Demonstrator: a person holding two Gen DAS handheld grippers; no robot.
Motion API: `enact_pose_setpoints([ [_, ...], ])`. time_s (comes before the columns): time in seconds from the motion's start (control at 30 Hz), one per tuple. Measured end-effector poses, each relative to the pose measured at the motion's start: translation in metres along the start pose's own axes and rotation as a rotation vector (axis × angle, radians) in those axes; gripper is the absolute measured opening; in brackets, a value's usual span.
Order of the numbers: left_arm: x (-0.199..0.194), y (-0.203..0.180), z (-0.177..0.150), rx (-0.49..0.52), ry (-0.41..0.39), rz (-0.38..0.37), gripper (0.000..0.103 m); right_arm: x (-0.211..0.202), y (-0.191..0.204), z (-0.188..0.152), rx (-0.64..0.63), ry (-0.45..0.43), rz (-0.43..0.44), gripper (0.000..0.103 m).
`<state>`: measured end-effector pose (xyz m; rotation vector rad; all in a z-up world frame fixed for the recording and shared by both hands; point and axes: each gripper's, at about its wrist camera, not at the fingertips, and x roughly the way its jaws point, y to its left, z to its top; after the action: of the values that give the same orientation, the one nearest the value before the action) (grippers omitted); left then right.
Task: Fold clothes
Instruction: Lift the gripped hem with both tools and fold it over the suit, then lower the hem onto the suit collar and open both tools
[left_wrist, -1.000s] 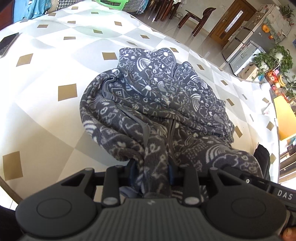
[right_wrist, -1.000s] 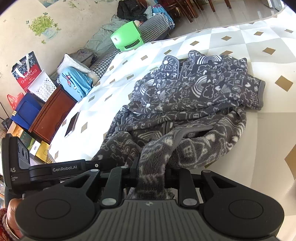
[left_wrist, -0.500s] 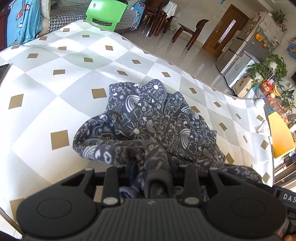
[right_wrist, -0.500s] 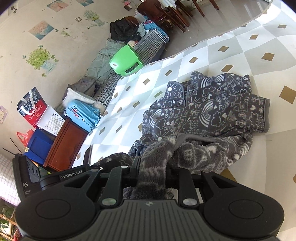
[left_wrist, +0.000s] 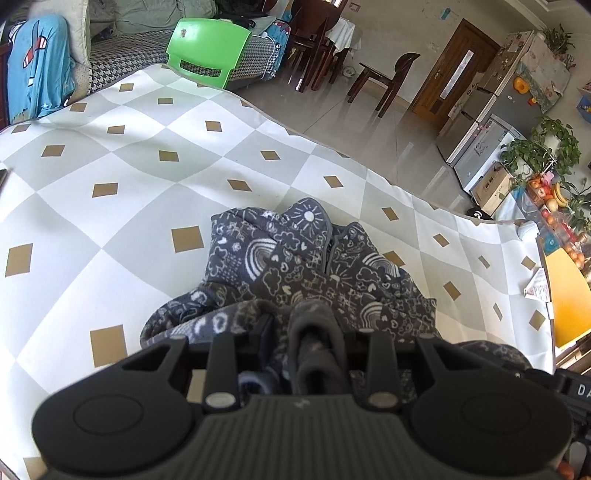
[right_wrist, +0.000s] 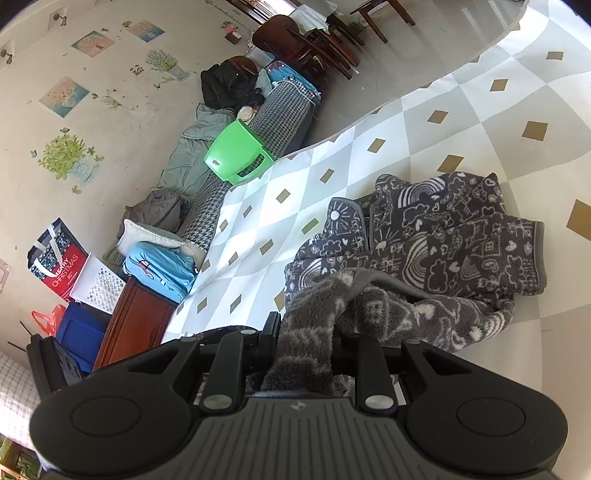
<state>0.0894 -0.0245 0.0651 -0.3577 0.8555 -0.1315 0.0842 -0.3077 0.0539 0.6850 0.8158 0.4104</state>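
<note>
A: What has the left tool (left_wrist: 306, 343) got?

B: It is clamped on a bunched fold of the grey patterned fleece jacket (left_wrist: 317, 266), its 2 fingers nearly together.

A: And the right tool (right_wrist: 306, 347)?

B: It pinches another thick fold of the jacket (right_wrist: 443, 240) the same way.

A: Where is the jacket?

B: Its near edge is lifted by both tools; the rest lies crumpled on the checked worktop (left_wrist: 110, 155). A green stool (right_wrist: 236, 153) stands beyond the worktop's far edge.

Each camera sits just behind its own fingers (left_wrist: 266, 332), looking forward and steeply down, very close. Beyond both pairs of fingers (right_wrist: 271, 332) lie the same patterned fleece garment (left_wrist: 314, 266), checkered mat (left_wrist: 147, 184) and green stool (right_wrist: 236, 155).
</note>
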Motion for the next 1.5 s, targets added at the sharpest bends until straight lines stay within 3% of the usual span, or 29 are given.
enact_pose_setpoints([
  [0.37, 0.022, -0.008, 0.018, 0.013, -0.011, 0.036, 0.026, 0.018, -0.02, 0.02, 0.151, -0.006, -0.001, 0.022],
  [0.7, 0.054, -0.002, 0.042, -0.043, 0.013, 0.04, 0.026, 0.047, -0.039, 0.049, 0.308, -0.019, -0.011, 0.022],
  [1.3, 0.163, -0.011, 0.098, -0.058, -0.006, 0.05, 0.026, 0.116, -0.106, 0.09, 0.549, -0.172, -0.018, 0.024],
  [1.5, 0.176, 0.001, 0.108, -0.109, -0.031, 0.053, 0.051, 0.135, -0.137, 0.082, 0.668, -0.215, -0.066, 0.029],
])
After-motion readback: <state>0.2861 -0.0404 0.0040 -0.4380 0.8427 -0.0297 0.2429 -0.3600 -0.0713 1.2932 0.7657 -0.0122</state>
